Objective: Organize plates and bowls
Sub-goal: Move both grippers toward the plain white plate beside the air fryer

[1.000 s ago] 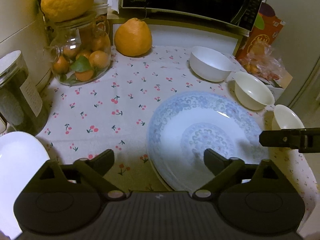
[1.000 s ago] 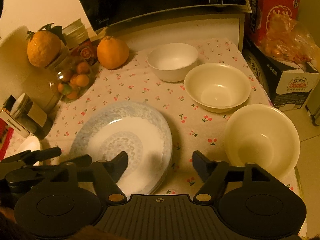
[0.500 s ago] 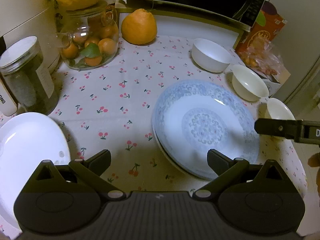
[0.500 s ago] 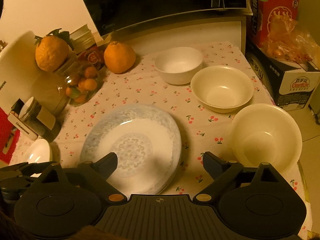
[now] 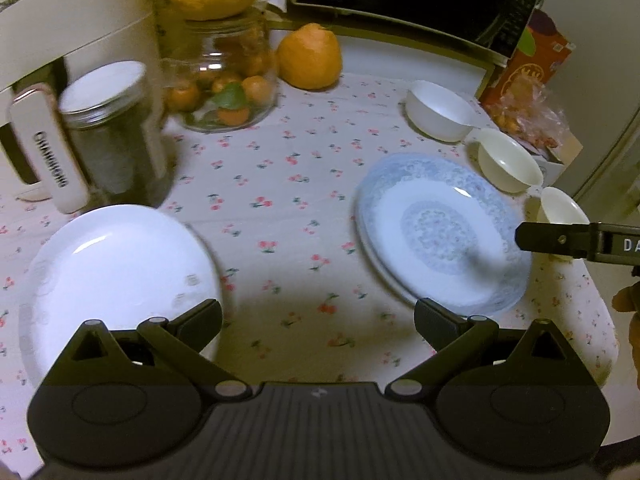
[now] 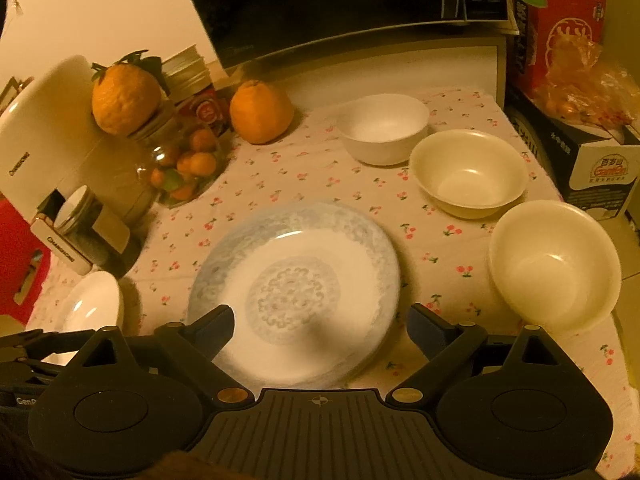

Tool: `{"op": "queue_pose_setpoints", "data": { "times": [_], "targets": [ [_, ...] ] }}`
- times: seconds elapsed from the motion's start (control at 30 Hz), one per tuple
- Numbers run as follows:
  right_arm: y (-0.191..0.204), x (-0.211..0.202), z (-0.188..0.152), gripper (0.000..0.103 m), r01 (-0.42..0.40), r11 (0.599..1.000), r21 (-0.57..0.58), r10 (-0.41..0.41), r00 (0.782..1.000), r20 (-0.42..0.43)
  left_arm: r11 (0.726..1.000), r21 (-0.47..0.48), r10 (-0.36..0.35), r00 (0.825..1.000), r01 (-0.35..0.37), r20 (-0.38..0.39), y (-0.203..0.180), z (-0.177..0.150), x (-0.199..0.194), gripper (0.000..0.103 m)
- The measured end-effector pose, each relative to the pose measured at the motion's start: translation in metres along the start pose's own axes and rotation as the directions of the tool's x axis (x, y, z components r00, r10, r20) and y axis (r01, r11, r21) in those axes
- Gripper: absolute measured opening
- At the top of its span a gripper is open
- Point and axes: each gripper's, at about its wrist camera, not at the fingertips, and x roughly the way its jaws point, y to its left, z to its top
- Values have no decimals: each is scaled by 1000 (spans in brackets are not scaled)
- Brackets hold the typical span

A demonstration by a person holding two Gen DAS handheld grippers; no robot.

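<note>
Hovering over the cherry-print tablecloth (image 5: 280, 168), the left gripper (image 5: 318, 316) has its jaws spread wide and grasps nothing; its left finger is over the edge of the white plate (image 5: 116, 276). The right gripper (image 6: 320, 322) is released too, above the near rim of the blue patterned plate (image 6: 296, 280). Farther right stand two cream bowls (image 6: 554, 264) (image 6: 470, 172) in a row, then a white bowl (image 6: 384, 126). At the back are an orange (image 6: 260, 110) and a glass jar (image 6: 180, 160).
</note>
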Motion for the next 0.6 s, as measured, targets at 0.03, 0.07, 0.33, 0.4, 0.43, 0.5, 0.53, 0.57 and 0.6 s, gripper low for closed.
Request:
{"op": "queue_pose_setpoints", "data": {
  "times": [0.03, 0.07, 0.33, 0.4, 0.43, 0.5, 0.53, 0.57, 0.6],
  "targets": [
    [4, -1, -1, 95, -9, 1000, -4, 9, 1000, 5, 1000, -1, 6, 1000, -6, 5, 5, -1, -2, 103],
    [7, -1, -2, 95, -17, 1000, -9, 17, 1000, 8, 1000, -2, 11, 1000, -11, 9, 9, -2, -4, 103],
    [45, 4, -15, 95, -96, 993, -63, 96, 995, 6, 997, -1, 79, 996, -79, 43, 49, -17, -17, 103],
    [55, 7, -19, 95, -115, 990, -79, 116, 993, 4, 996, -5, 95, 995, -95, 44, 59, -20, -19, 103],
    [60, 8, -21, 95, -123, 988, -88, 124, 992, 5, 995, -10, 100, 994, -99, 46, 65, -21, -20, 103],
    [71, 11, -24, 95, -138, 984, -109, 139, 990, 7, 994, -25, 106, 993, -105, 52, 78, -23, -22, 103],
    [76, 11, -25, 95, -146, 982, -117, 148, 989, 8, 993, -33, 111, 992, -109, 55, 84, -24, -23, 103],
    [82, 12, -26, 95, -155, 980, -126, 158, 987, 9, 992, -43, 118, 991, -115, 58, 90, -25, -24, 103],
    [87, 13, -27, 95, -163, 978, -132, 166, 986, 9, 991, -51, 124, 990, -121, 61, 96, -26, -25, 103]
  ]
}}
